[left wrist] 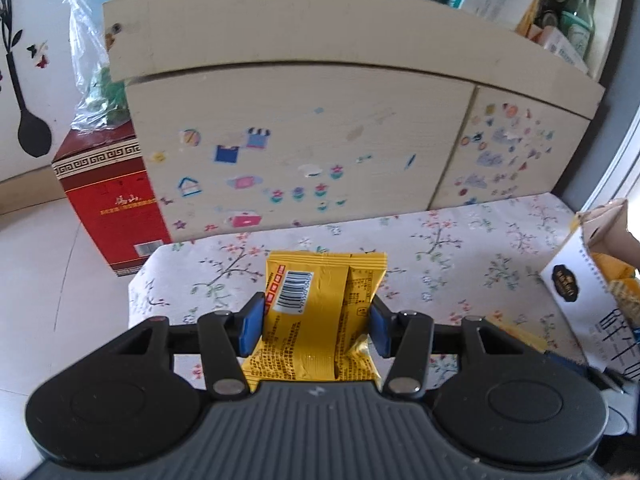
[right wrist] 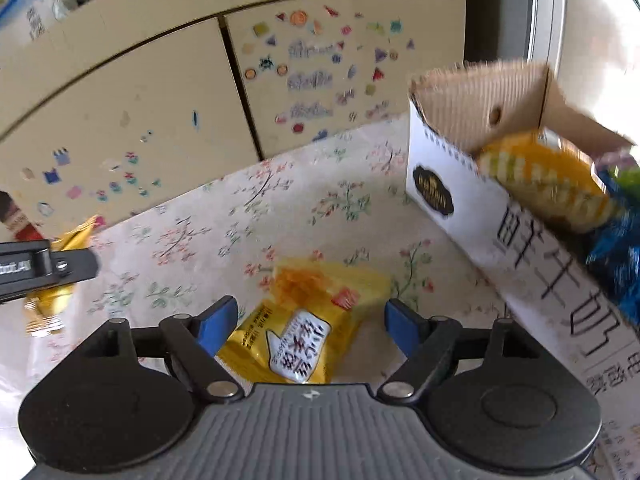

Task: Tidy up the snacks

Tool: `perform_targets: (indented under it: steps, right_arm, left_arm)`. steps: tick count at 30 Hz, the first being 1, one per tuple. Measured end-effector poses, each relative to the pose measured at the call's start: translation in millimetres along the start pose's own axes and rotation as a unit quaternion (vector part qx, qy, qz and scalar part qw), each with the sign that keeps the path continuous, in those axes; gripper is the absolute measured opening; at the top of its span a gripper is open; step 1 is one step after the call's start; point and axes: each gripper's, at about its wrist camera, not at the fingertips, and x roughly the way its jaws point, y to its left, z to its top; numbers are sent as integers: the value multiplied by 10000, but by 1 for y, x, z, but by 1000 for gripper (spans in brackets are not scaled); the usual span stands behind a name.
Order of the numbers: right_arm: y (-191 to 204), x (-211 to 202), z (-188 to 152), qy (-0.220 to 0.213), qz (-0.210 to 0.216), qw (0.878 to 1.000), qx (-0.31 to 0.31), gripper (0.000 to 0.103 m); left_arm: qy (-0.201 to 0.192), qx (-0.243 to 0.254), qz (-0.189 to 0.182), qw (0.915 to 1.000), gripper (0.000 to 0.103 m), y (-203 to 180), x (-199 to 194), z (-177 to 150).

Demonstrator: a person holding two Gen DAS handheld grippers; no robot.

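Observation:
My left gripper is shut on a yellow snack packet, barcode side up, held above the floral tablecloth. In the right wrist view my right gripper stands open over a second yellow snack packet that lies flat on the cloth between the blue pads without touching them. A white carton with its top flaps open stands at the right and holds several yellow and blue packets. The same carton shows at the right edge of the left wrist view. The left gripper's arm with its yellow packet shows at the left.
A beige cabinet covered in stickers stands right behind the table. A red box with a plastic bag on top stands on the floor at the left. Boxes and bottles crowd the cabinet top.

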Motion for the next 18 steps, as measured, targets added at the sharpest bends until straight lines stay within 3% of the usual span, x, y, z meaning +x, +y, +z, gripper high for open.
perform_targets:
  steps: [2, 4, 12, 18]
  right_arm:
    - [4, 3, 0, -55, -169, 9997, -140, 77]
    - [6, 4, -1, -106, -306, 9990, -323, 58]
    - [-23, -15, 6, 196, 233, 9967, -750, 52]
    - [-33, -52, 15, 22, 507, 9922, -1140, 52]
  left_arm:
    - [7, 42, 29, 10000, 51, 0, 1, 0]
    - [26, 78, 19, 10000, 51, -2, 2, -1]
    - [-26, 249, -185, 9995, 51, -19, -3, -2]
    - [-129, 297, -304, 9990, 51, -32, -13, -1]
